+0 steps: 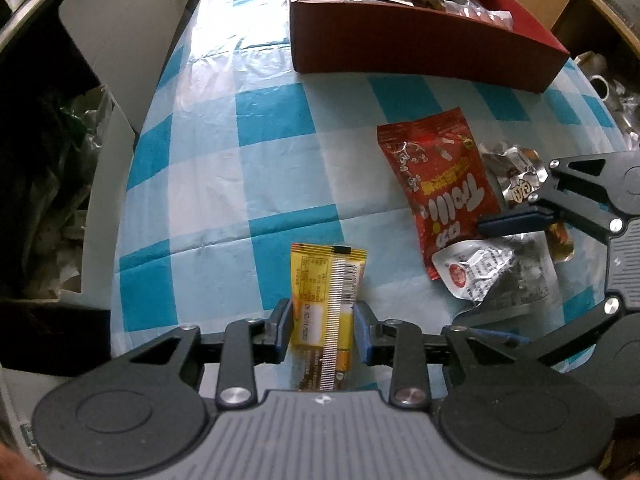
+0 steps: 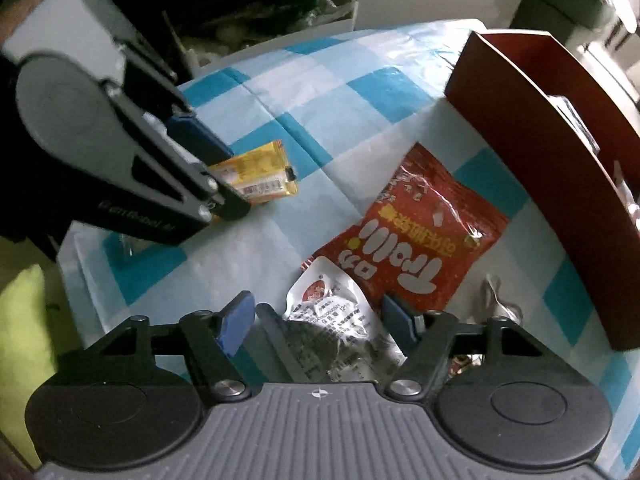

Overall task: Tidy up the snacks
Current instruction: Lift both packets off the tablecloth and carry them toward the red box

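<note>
Left hand-held gripper (image 1: 323,334) is clamped on the yellow snack bar (image 1: 326,312) at 6 o'clock on the checked surface (image 1: 248,168). Right hand-held gripper (image 2: 316,320) straddles the silver pouch (image 2: 340,320), not gripping yet. Light, crinkly, slippery stuff, so pinch mid-body.

blue-checked tablecloth (image 1: 260,168), dim cluttered surroundings

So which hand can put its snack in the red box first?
Probably the left. The left gripper already pinches the yellow snack bar, while the right gripper only straddles the silver packet, unpinched.
</note>
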Motion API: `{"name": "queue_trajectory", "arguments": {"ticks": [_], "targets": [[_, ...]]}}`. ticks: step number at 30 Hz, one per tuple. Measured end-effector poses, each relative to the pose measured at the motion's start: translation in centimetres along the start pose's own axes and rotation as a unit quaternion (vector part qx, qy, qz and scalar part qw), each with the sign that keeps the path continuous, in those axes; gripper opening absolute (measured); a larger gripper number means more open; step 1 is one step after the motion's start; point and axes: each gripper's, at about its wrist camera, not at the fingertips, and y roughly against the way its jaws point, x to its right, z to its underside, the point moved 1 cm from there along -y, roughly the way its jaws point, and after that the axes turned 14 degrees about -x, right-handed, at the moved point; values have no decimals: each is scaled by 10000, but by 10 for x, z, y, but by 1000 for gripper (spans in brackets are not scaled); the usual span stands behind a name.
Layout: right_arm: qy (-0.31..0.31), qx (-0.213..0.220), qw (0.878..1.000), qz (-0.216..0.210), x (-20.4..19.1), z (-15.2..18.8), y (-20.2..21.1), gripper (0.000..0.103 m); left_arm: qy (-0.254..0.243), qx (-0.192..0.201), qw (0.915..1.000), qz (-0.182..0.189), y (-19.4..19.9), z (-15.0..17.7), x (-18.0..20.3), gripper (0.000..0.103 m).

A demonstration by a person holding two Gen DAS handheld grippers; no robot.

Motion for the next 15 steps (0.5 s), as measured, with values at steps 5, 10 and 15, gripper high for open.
{"name": "queue_trajectory", "arguments": {"ticks": [5, 10, 15], "targets": [[270, -17, 9996, 2, -6, 7, -6, 93, -12, -157, 9999, 3, -1, -1, -1, 45], [736, -54, 9973, 49, -12, 18, -13, 103, 30, -153, 9998, -136, -2, 6, 0, 49], [268, -50, 9993, 248, -9, 26, -4, 88, -64, -40, 9995, -303, -2, 10, 7, 35]]}}
